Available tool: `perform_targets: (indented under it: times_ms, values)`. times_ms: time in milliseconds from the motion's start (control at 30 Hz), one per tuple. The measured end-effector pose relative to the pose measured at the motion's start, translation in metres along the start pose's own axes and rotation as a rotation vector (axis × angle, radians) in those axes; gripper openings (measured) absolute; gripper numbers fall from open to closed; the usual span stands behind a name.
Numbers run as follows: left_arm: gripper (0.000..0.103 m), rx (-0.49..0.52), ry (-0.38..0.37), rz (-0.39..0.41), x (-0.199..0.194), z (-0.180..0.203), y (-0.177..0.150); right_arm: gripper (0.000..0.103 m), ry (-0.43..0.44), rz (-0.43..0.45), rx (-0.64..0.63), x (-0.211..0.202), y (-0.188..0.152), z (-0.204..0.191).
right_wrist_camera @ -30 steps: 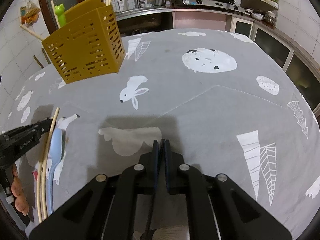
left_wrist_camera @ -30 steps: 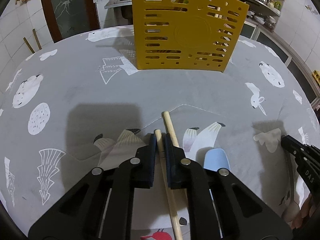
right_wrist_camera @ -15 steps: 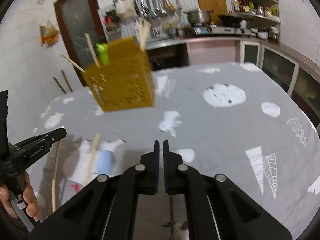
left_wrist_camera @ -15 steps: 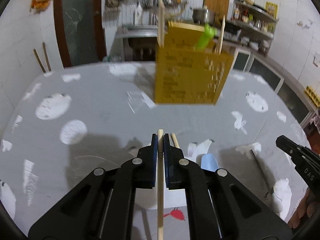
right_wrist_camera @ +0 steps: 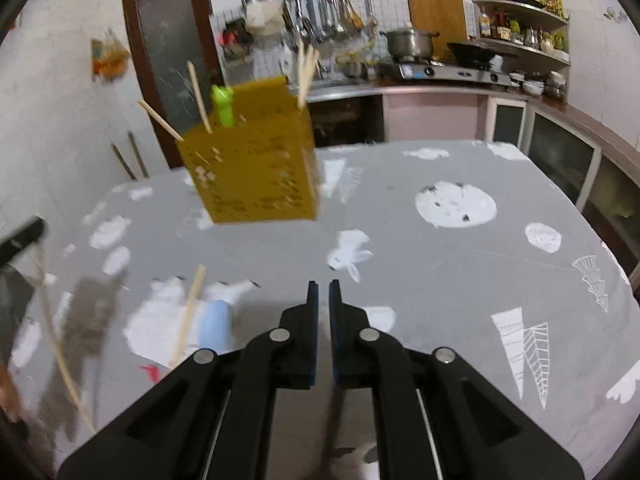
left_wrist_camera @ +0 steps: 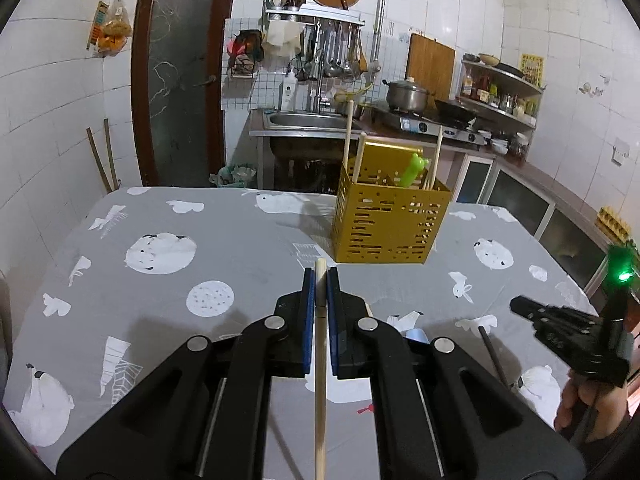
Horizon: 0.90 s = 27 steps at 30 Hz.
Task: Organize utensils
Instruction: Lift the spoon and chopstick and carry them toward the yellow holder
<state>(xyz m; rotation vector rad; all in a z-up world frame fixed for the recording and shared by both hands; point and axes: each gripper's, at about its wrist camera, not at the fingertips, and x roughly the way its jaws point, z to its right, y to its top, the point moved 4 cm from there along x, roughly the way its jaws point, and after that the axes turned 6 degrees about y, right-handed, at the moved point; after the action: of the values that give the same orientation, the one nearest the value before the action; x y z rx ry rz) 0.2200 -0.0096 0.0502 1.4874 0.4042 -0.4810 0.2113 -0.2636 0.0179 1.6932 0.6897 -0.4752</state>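
The left gripper (left_wrist_camera: pixel 320 280), clamped on a wooden chopstick (left_wrist_camera: pixel 320 380), could miss the yellow holder (left_wrist_camera: pixel 390 220); right gripper (right_wrist_camera: pixel 323 292) shut, apparently pinching a dark utensil handle

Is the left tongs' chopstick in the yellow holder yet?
Out. The chopstick is clamped in the left tongs, on the near side of the holder.

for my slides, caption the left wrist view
Left claw grips a wooden chopstick, aimed toward the yellow utensil holder.
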Motion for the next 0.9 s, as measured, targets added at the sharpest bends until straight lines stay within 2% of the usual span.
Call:
perform_targets:
  times_ms: [67,100,133,367,533,667,733,800,900]
  values:
    - [0.005,-0.004,0.003,0.005,-0.001,-0.004,-0.001,0.013,-0.020,-0.043,0.009,0.011,-0.004,0.005]
    - [0.005,-0.008,0.008,0.010,-0.001,-0.005,-0.001,0.030,-0.028,-0.055,0.011,0.014,-0.006,0.007]
    - [0.005,-0.009,0.013,0.010,0.000,-0.006,-0.002,0.042,-0.035,-0.062,0.012,0.017,-0.008,0.008]
    - [0.005,-0.022,0.020,-0.030,0.020,-0.011,-0.005,0.038,-0.058,-0.109,-0.004,0.035,-0.017,0.007]
    - [0.005,-0.011,0.013,-0.030,0.022,-0.007,-0.006,0.023,-0.079,-0.168,-0.009,0.053,-0.022,0.010]
    - [0.005,-0.004,0.009,-0.029,0.022,-0.004,-0.006,0.021,-0.073,-0.231,0.014,0.066,-0.024,0.014]
    - [0.005,-0.005,0.009,-0.028,0.022,-0.004,-0.006,0.018,-0.077,-0.240,0.009,0.068,-0.024,0.013]
    - [0.005,-0.009,0.009,-0.030,0.022,-0.005,-0.006,0.010,-0.080,-0.249,0.010,0.070,-0.023,0.013]
    - [0.005,-0.013,0.007,-0.034,0.022,-0.004,-0.006,0.010,-0.066,-0.234,0.036,0.069,-0.021,0.015]
